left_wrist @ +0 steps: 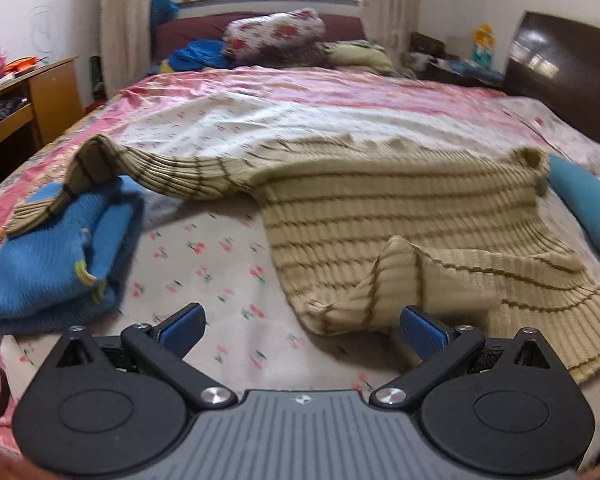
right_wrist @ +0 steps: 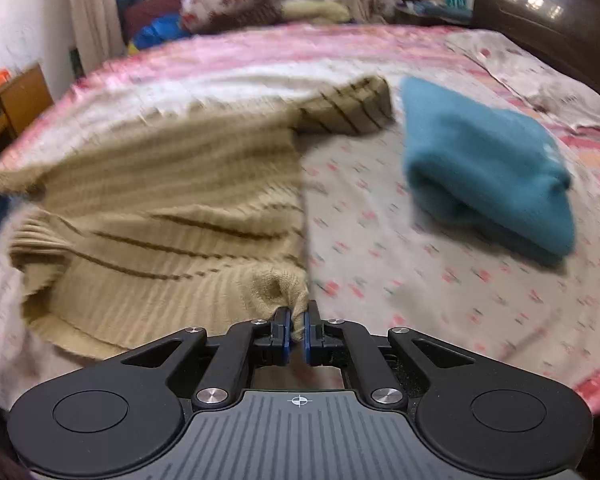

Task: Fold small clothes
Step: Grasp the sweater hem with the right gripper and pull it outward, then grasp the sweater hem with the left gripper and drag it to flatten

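Note:
A beige ribbed sweater with thin brown stripes [left_wrist: 380, 216] lies spread on the bed, one sleeve draped leftward over a folded blue knit [left_wrist: 60, 248]. My left gripper [left_wrist: 300, 330] hovers open just in front of the sweater's near hem, nothing between its blue pads [left_wrist: 182, 330]. In the right wrist view the same sweater [right_wrist: 160, 208] is bunched and lifted at its near right corner. My right gripper [right_wrist: 296, 328] is shut on that corner, a nub of beige knit pinched between the pads.
A folded teal garment [right_wrist: 484, 168] lies on the floral sheet [right_wrist: 420, 280] to the right of the sweater. Pillows and bedding [left_wrist: 276, 36] pile up at the far end. A wooden desk [left_wrist: 28, 96] stands left, a dark headboard [left_wrist: 560, 64] right.

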A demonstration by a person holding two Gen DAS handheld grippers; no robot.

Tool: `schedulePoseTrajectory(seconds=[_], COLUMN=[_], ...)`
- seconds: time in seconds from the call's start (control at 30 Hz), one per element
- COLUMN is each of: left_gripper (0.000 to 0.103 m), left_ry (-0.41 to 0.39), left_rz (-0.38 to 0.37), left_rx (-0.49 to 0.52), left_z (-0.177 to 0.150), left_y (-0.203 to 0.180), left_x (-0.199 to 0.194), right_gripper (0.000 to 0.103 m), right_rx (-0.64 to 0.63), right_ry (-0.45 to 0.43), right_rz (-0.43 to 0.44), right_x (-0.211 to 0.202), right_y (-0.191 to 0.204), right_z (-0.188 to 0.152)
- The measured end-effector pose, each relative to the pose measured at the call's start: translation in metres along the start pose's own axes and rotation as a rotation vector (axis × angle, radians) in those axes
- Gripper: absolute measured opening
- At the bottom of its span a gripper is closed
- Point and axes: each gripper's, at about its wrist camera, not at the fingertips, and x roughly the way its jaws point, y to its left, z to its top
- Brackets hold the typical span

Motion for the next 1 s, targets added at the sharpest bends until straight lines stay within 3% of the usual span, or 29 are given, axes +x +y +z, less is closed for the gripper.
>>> schedulePoseTrajectory(seconds=[0.13, 0.3, 0.53, 0.63, 0.77, 1.0], left_gripper=[0.103, 0.103, 0.103, 0.085, 0.072, 0.05], left_ry=[0.025, 0.083, 0.194, 0.233, 0.273, 0.276], left_rz=[-0.019, -0.024, -0.065, -0.053, -0.098, -0.075], left_rx=[0.038, 0.058, -0.054, -0.057, -0.116, -0.218], left_z=[-0.007, -0.021, -0.035, -0.04, -0.044, -0.046], left_y=[-0.01, -0.02, -0.029, -0.037, -0.041, -0.034], left_x=[-0.005, -0.01, -0.003, 0.006, 0.013, 0.013], right_gripper=[0.007, 0.013, 0.013, 0.013, 0.013, 0.014], right_rx=[0.01, -0.062, -0.081, -0.073, -0.047, 0.022], right_ry=[0.047, -0.019, -0.042, -0.045, -0.045, -0.04], right_rz=[-0.022, -0.08, -0.025, 0.001, 0.019, 0.042], right_x=[0.0, -0.016, -0.014, -0.009, -0.008, -0.001], right_y=[-0.014, -0.007, 0.009, 0.014, 0.013, -0.002], right_z=[-0.008, -0.011, -0.009, -0.011, -0.015, -0.016])
